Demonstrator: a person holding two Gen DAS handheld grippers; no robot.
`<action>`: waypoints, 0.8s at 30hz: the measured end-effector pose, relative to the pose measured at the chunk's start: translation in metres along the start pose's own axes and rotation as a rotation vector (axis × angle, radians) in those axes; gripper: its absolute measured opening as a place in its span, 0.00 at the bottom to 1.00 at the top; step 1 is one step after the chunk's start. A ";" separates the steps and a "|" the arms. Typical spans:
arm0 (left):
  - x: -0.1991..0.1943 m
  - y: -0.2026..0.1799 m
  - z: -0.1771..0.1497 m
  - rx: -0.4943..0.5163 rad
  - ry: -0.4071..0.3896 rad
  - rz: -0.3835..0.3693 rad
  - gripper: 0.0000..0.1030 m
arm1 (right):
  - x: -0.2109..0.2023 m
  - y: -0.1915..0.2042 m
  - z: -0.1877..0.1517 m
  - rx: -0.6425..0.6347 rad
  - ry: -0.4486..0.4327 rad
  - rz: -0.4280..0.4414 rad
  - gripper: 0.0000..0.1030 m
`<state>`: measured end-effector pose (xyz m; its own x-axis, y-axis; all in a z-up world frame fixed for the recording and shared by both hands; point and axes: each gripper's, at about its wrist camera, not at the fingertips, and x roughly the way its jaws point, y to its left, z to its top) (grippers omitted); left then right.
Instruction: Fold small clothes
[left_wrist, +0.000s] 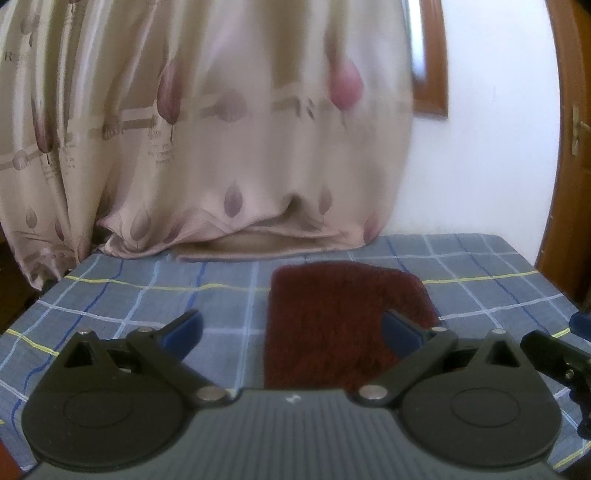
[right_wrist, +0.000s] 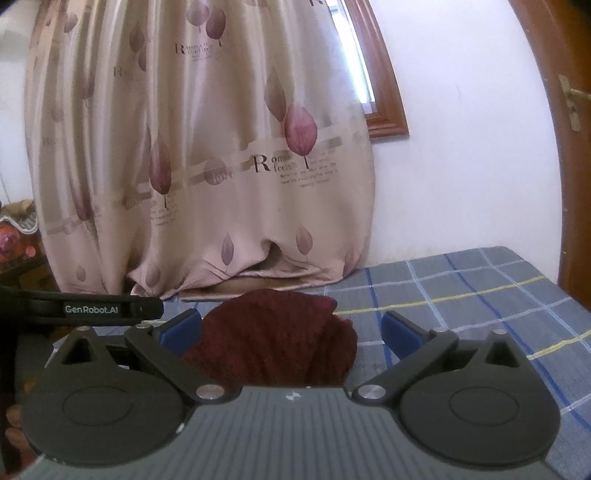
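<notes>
Left gripper (left_wrist: 291, 332), fingers spread wide and empty, above the checked sheet (left_wrist: 147, 295); the dark red cloth (left_wrist: 332, 314) lies flat on the sheet, mostly between the 2 fingers and passing under the right-hand pad (left_wrist: 400, 330). Right gripper (right_wrist: 291, 334), likewise spread and empty; here the cloth (right_wrist: 273, 332) sits bunched between the fingers, nearer the left-hand pad (right_wrist: 181, 330). Readable writing: "GenRobot.AI" on the left gripper's body (right_wrist: 92, 308); a large "R" on the curtain (right_wrist: 258, 162).

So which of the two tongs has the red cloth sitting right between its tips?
The right tongs: the dark red cloth fills the open gap. The left tongs, also open, sit further left, so the cloth lies toward the right tip.
</notes>
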<state>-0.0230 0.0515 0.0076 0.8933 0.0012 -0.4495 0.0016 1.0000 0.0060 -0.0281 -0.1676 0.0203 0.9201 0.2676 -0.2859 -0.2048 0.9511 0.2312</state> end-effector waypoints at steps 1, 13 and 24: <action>0.001 0.000 -0.001 0.000 0.004 -0.001 1.00 | 0.001 0.000 -0.001 0.001 0.005 0.000 1.00; 0.010 0.001 -0.013 0.014 0.027 -0.021 1.00 | 0.011 0.002 -0.009 -0.004 0.048 -0.035 1.00; 0.013 0.000 -0.021 0.020 0.041 -0.018 1.00 | 0.015 0.002 -0.013 -0.021 0.073 -0.056 1.00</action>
<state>-0.0210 0.0516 -0.0164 0.8740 -0.0161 -0.4857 0.0267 0.9995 0.0149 -0.0191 -0.1596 0.0042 0.9038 0.2239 -0.3648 -0.1614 0.9676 0.1940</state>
